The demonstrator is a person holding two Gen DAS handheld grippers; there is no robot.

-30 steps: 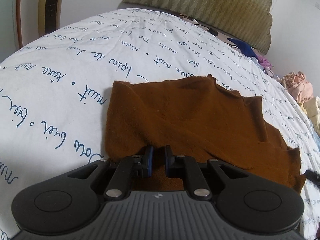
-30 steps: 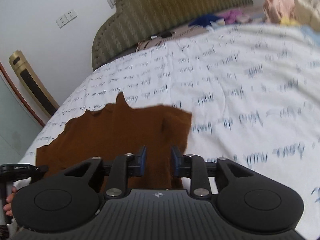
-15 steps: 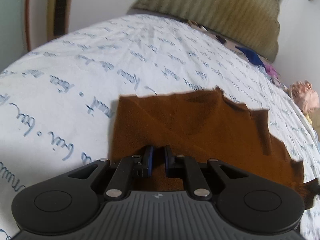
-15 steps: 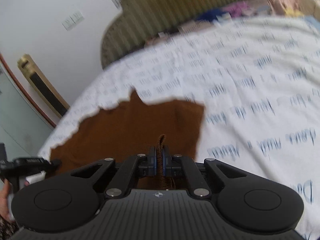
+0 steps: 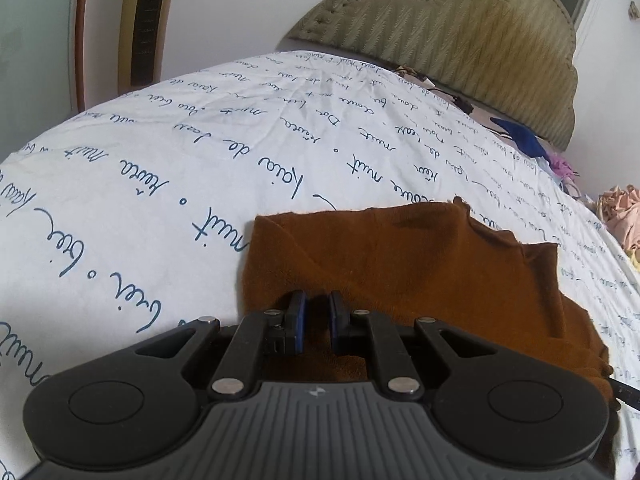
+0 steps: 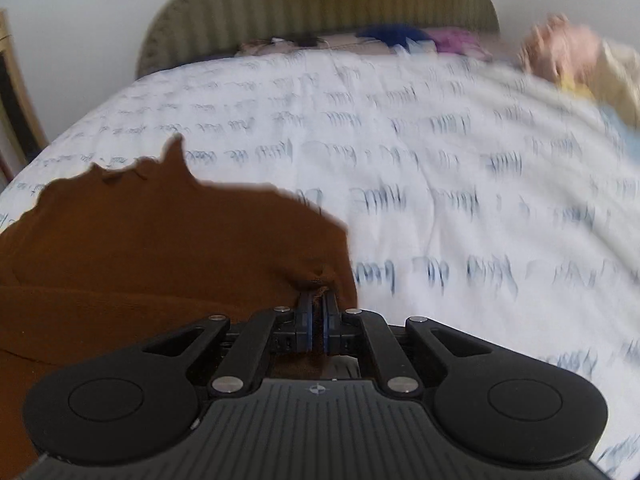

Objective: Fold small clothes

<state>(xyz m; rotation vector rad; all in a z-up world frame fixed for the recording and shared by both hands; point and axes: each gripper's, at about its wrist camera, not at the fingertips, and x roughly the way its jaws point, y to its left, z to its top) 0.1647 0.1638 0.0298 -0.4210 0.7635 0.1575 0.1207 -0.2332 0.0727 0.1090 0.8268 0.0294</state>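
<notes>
A small brown garment (image 5: 400, 260) lies spread on the white bedsheet (image 5: 160, 160) printed with blue handwriting. My left gripper (image 5: 316, 312) sits at the garment's near edge, close to its left corner. Its blue pads (image 5: 297, 312) are nearly together with brown fabric in the narrow gap. In the right wrist view the same garment (image 6: 160, 248) fills the lower left. My right gripper (image 6: 318, 308) is shut on the garment's right edge, and the cloth puckers up just above the pads. The sheet (image 6: 440, 160) in this view is blurred by motion.
A padded olive headboard (image 5: 460, 32) closes the far end of the bed. Loose clothes lie there: a blue piece (image 5: 520, 136) and a pink and cream pile (image 6: 568, 52) at the far right. A wooden-framed panel (image 5: 144, 20) leans on the wall at left.
The right gripper's jaws closed onto the garment's right edge, then swung with it, bunching the cloth. The left gripper kept its place and grip; its view tilted slightly.
</notes>
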